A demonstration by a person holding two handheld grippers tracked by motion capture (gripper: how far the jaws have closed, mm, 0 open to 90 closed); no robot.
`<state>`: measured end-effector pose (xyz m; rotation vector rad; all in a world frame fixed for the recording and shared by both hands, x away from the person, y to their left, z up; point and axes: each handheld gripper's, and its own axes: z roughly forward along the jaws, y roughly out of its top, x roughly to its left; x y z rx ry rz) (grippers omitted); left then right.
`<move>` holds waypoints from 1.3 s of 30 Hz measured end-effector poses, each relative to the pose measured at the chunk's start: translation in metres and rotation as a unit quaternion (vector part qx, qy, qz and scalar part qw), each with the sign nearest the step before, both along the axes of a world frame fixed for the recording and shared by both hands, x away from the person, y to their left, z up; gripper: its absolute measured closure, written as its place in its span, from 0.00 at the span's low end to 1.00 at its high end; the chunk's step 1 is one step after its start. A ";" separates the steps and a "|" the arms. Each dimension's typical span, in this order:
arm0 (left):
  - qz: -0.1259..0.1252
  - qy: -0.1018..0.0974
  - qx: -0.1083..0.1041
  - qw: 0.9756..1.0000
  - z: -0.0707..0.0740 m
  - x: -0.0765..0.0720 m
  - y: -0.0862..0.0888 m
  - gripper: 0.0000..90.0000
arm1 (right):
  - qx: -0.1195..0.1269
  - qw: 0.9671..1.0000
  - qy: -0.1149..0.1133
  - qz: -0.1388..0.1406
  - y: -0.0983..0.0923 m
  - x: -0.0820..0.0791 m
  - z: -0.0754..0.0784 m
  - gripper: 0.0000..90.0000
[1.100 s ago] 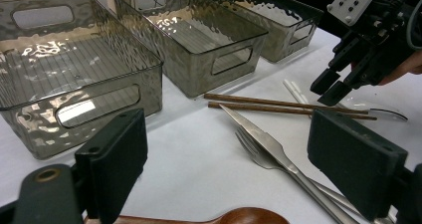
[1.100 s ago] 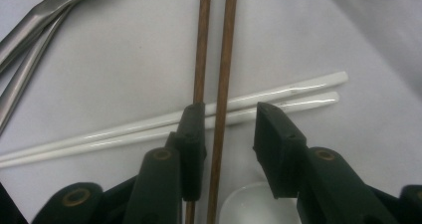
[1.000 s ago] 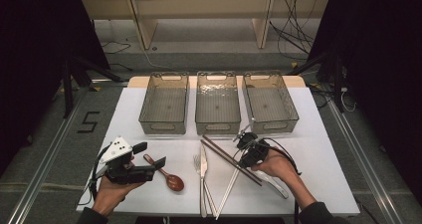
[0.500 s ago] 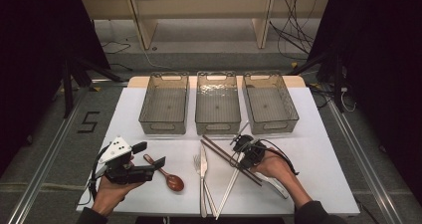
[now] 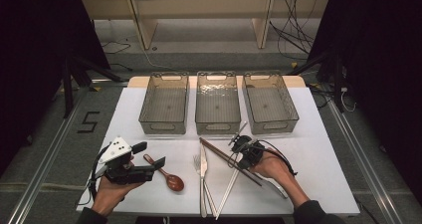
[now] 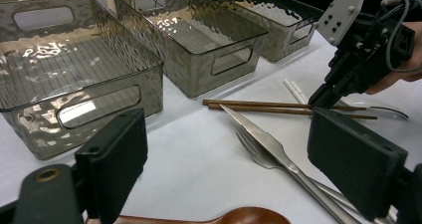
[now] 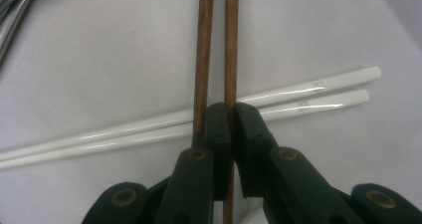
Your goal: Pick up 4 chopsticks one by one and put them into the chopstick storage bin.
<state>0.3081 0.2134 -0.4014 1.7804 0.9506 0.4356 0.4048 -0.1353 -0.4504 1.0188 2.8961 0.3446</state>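
Right gripper view | right gripper (image 7: 233, 115) just closed, pinching one brown chopstick (image 7: 230, 45) above white chopsticks (image 7: 298, 97) | left gripper (image 6: 226, 159) released, near spoon (image 6: 239, 216)

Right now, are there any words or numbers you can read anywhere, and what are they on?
"5": a big dark number on the grey floor left of the table.
Tiny grey marks near the tips of the white chopsticks: too small and blurred to read.
Nothing readable on the three clear bins, the fork, the wooden spoon or the brown chopsticks.
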 end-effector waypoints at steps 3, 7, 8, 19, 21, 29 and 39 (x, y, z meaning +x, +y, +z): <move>0.000 0.000 0.000 1.000 0.000 0.000 0.000 0.17 | 0.009 1.000 -0.004 -0.005 0.000 0.000 0.001 0.96; 0.000 -0.001 0.000 1.000 0.000 0.000 0.000 0.17 | 0.015 1.000 -0.011 -0.007 0.000 0.000 0.003 0.96; 0.000 -0.001 0.000 1.000 0.000 0.000 0.001 0.17 | 0.015 1.000 -0.011 -0.007 0.000 0.000 0.003 0.96; -0.001 0.005 0.004 1.000 -0.001 0.001 0.000 0.17 | 0.066 0.997 -0.046 0.001 0.001 -0.004 0.023 0.96; -0.004 0.006 0.006 1.000 -0.001 0.002 -0.001 0.17 | 0.068 0.996 -0.050 0.010 0.003 -0.006 0.026 0.96; -0.034 0.026 0.035 0.998 -0.006 0.011 -0.004 0.17 | 0.066 0.995 -0.052 0.045 0.009 -0.016 0.035 0.96; -0.088 0.052 0.086 0.991 0.000 0.026 -0.013 0.17 | 0.049 0.993 -0.051 0.098 0.011 -0.029 0.036 0.96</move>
